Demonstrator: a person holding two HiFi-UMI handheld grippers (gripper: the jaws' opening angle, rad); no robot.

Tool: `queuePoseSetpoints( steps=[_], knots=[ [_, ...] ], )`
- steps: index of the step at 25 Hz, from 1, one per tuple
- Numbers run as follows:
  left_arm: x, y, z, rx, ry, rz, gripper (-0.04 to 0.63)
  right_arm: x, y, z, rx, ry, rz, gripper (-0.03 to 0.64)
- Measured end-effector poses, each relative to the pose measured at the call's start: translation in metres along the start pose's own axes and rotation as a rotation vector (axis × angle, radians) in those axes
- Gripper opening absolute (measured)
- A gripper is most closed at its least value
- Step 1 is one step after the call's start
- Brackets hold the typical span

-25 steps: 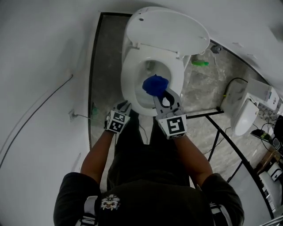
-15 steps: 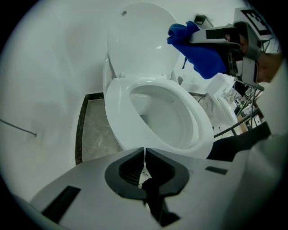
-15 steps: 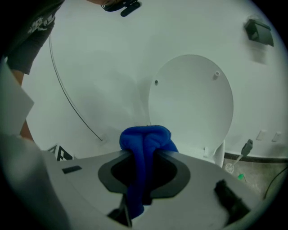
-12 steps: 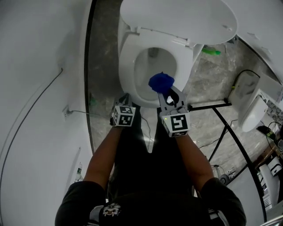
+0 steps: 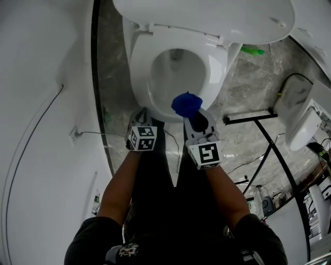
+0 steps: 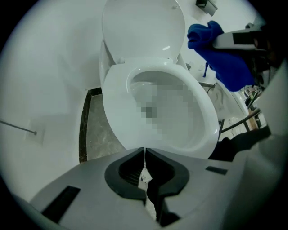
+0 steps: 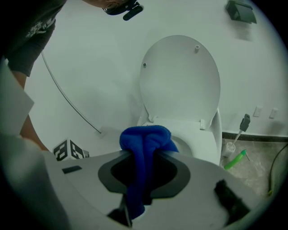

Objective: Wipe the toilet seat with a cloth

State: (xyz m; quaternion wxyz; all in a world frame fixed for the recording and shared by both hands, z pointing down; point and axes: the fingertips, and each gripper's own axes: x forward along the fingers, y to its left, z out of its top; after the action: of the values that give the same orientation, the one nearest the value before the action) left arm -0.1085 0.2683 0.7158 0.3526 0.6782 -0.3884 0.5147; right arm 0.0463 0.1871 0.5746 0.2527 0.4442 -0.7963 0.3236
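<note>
A white toilet stands with its lid (image 5: pixel 207 15) raised and its seat (image 5: pixel 139 77) down over the bowl. My right gripper (image 5: pixel 192 113) is shut on a bunched blue cloth (image 5: pixel 186 103), which hangs over the seat's near rim. The right gripper view shows the cloth (image 7: pixel 144 143) pinched between the jaws, with the seat (image 7: pixel 198 143) behind it. My left gripper (image 5: pixel 143 116) is shut and empty, just off the seat's near left edge. In the left gripper view the jaws (image 6: pixel 144 152) meet in front of the seat (image 6: pixel 114 112), and the blue cloth (image 6: pixel 220 58) shows at upper right.
A white wall with a cable (image 5: pixel 31 134) lies close on the left. A green bottle (image 5: pixel 256 50) lies on the grey marbled floor (image 5: pixel 248 103) right of the toilet. A black metal frame (image 5: pixel 269 140) and white fixtures (image 5: pixel 300 119) stand at the right. The person's legs are beneath the grippers.
The toilet has come nearer and higher in the head view. The right gripper with the cloth has drawn back from over the bowl to the seat's near rim. The left gripper stays beside it.
</note>
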Motion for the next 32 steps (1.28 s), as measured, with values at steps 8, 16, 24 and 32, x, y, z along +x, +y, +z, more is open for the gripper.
queuePoseSetpoints(
  steps=[8, 16, 24, 32],
  knots=[
    [-0.038, 0.011, 0.039, -0.173, -0.105, -0.107, 0.017, 0.044, -0.021, 0.008, 0.058, -0.032, -0.031, 0.081],
    [-0.04, 0.042, 0.127, -0.203, -0.283, -0.088, 0.011, 0.127, -0.03, 0.046, 0.088, -0.093, -0.053, 0.081],
    [-0.026, 0.074, 0.196, -0.169, -0.384, -0.02, 0.011, 0.207, -0.035, 0.094, 0.042, -0.111, -0.002, 0.081],
    [-0.014, 0.077, 0.205, -0.114, -0.38, -0.002, 0.011, 0.24, -0.042, 0.092, -0.021, -0.003, -0.028, 0.081]
  ],
)
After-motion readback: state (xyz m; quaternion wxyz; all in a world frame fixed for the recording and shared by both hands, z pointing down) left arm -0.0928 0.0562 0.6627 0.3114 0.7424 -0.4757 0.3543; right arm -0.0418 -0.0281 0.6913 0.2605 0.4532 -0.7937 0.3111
